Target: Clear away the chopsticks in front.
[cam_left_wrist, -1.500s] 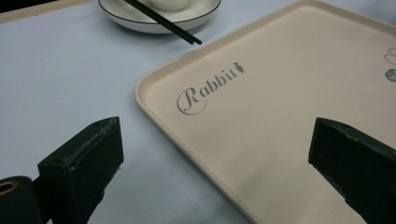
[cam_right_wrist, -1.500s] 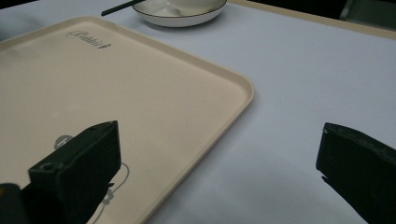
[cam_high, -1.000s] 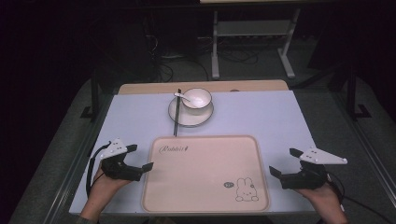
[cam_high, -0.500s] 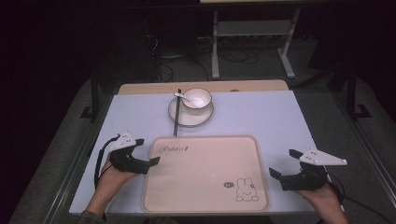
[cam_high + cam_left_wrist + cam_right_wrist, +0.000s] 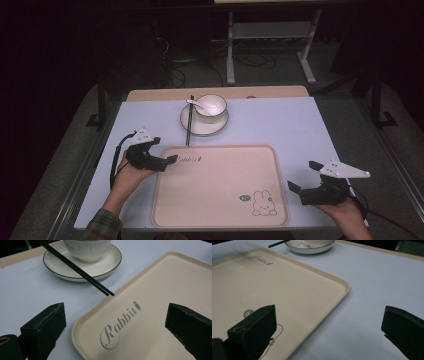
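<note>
Cream plastic tray (image 5: 220, 187) lies at the near edge of the pale worktop (image 5: 280, 125), between both grippers. Left gripper (image 5: 162, 161) hovers at the tray's far left corner, its fingers (image 5: 43, 326) spread wide and holding nothing. Right gripper (image 5: 305, 182) sits just beside the tray's near right corner, fingers also spread. Black chopsticks (image 5: 189, 120) lean on a saucer (image 5: 200, 125) carrying a bowl (image 5: 210, 105) at the far edge.

Black tongs (image 5: 170, 159), grey plates, plaid sleeve (image 5: 102, 226).
</note>
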A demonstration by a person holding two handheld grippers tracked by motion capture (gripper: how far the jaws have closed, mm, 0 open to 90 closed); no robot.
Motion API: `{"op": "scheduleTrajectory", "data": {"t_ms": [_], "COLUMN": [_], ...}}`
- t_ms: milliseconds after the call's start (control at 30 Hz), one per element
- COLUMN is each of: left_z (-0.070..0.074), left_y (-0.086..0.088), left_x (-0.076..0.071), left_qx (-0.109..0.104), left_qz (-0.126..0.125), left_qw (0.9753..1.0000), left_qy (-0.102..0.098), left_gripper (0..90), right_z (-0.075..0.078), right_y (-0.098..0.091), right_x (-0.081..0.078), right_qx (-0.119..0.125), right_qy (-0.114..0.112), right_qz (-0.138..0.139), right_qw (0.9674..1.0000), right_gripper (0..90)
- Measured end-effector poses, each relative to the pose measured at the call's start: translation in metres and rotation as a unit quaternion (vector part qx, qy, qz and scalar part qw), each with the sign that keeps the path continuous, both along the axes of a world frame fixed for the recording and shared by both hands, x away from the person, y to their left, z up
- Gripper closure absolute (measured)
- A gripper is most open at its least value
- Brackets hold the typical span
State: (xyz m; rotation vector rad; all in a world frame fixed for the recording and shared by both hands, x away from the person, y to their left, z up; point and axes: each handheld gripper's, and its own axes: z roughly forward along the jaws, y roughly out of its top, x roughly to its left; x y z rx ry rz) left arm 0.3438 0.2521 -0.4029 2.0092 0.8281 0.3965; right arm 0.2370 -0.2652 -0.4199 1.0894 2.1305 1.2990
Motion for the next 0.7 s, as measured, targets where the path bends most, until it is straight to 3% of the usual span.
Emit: {"op": "scheduleTrajectory", "data": {"t_ms": [333,700], "left_z": [0.005,0.01], "left_y": [-0.011,-0.026], "left_x": [0.028,0.058], "left_qx": [-0.01,0.002], "left_qz": [0.006,0.018], "left_qw": [0.9999,0.9998], "left_qy": [-0.003,-0.004], "left_gripper": [2.6,6.3], "right_z": [0.001,-0.001], "right_y": [-0.004,-0.003], "right_x": [-0.003,0.001], "right_qx": [0.005,0.006], "right_qy": [-0.002,0.001], "right_qz": [-0.01,-0.002], "right_qw": [0.9999,1.0], "right_gripper": [0.0,0.0]}}
